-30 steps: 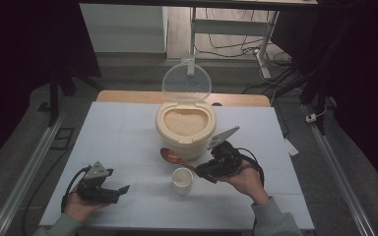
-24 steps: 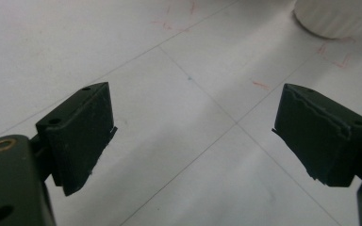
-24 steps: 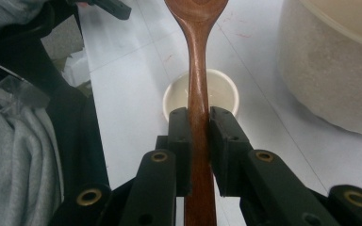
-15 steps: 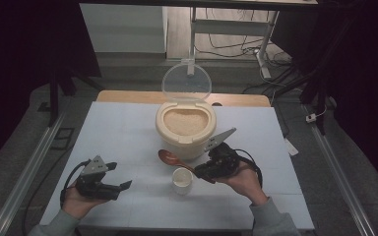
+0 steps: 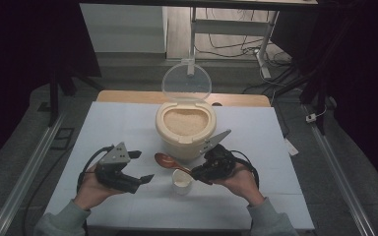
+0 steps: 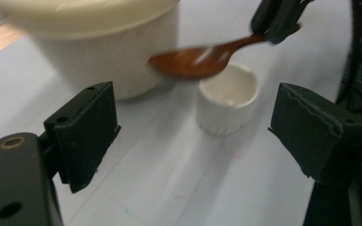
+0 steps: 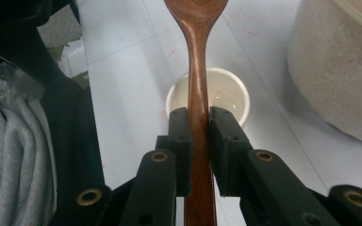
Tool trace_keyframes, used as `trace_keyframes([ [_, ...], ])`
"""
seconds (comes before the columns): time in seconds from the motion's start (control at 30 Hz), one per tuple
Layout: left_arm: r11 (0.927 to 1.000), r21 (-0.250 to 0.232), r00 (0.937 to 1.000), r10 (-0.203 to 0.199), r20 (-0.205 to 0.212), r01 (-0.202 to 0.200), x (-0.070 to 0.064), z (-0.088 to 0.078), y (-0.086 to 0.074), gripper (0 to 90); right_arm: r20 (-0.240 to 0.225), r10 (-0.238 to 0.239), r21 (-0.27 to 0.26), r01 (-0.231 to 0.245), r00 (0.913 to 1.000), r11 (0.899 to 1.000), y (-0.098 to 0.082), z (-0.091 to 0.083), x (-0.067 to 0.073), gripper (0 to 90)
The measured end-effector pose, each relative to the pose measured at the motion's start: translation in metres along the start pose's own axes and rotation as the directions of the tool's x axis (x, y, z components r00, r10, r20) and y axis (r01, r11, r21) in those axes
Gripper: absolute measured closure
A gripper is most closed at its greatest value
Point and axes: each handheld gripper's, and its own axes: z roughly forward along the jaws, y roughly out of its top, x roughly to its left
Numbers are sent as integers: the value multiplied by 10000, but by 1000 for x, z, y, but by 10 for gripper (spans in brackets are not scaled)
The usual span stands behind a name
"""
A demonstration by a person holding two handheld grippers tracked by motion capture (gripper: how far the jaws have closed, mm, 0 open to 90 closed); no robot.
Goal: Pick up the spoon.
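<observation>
A cream rice container (image 5: pixel 185 129) with its clear lid (image 5: pixel 186 82) raised stands mid-table, full of rice. My right gripper (image 5: pixel 197 173) is shut on the handle of a brown wooden spoon (image 5: pixel 168 161), whose bowl points left beside the container's front. In the right gripper view the spoon (image 7: pixel 199 89) runs between the pads over a small white cup (image 7: pixel 224 96). The cup (image 5: pixel 182 180) stands just under the spoon's handle. My left gripper (image 5: pixel 141 166) is open, lifted off the table at the left, its jaws facing the cup (image 6: pixel 227 103) and spoon (image 6: pixel 202 59).
The white table (image 5: pixel 128 128) has bare room on both sides of the container. A wooden board (image 5: pixel 128 96) edges its far side. Cables and a metal stand (image 5: pixel 226 29) lie on the floor beyond.
My left gripper has risen and moved right, toward the cup. The right gripper and spoon have stayed nearly still.
</observation>
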Motion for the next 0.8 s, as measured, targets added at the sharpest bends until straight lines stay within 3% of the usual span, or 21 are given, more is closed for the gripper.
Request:
trace_keyframes([
  [0.07,9988,127,9988,461,161,-464,-5,7,17,157,-13,-128,48,128,9999,9999,1,1,1,789],
  [0.17,9972,237,9971,695,303,-702,-7,13,28,164,-43,-257,125,257,9997,9996,2,4,3,789],
  [0.27,9917,757,9927,988,686,-1039,-9,25,41,168,-94,-335,267,338,9994,9991,3,6,6,789],
  [0.3,9847,1153,9880,1194,983,-1305,-10,34,47,173,-78,-407,277,409,9991,9988,3,7,7,789],
  [0.33,9847,1153,9880,1194,983,-1305,-10,34,47,189,-51,-492,327,493,9988,9982,4,8,8,789],
  [0.37,9802,1319,9835,1318,1240,-1480,-10,39,50,211,-45,-485,365,486,9988,9982,4,8,9,789],
  [0.4,9700,1700,9736,1432,1779,-1737,-10,47,53,234,-56,-573,413,575,9983,9975,4,9,10,789],
  [0.43,9700,1700,9736,1432,1779,-1737,-10,47,53,253,-78,-605,412,607,9981,9973,5,10,10,789],
  [0.47,9602,2074,9646,1395,2236,-1869,-10,55,54,272,-105,-689,421,693,9976,9967,5,10,11,789],
  [0.5,9602,2074,9646,1395,2236,-1869,-10,55,54,286,-78,-706,443,709,9975,9965,5,10,11,789],
  [0.53,9493,2441,9565,1331,2596,-1983,-9,61,55,299,-59,-798,482,799,9968,9956,5,11,12,789],
  [0.63,9429,2629,9517,1285,2787,-2043,-10,65,55,337,-50,-989,544,990,9951,9936,6,12,13,789],
  [0.67,9365,2792,9468,1264,2959,-2123,-9,68,56,343,-64,-1069,576,1071,9943,9926,6,12,14,789],
  [0.8,9355,2826,9428,1199,3110,-2122,-9,72,56,376,-40,-1328,708,1328,9911,9886,7,14,18,789],
])
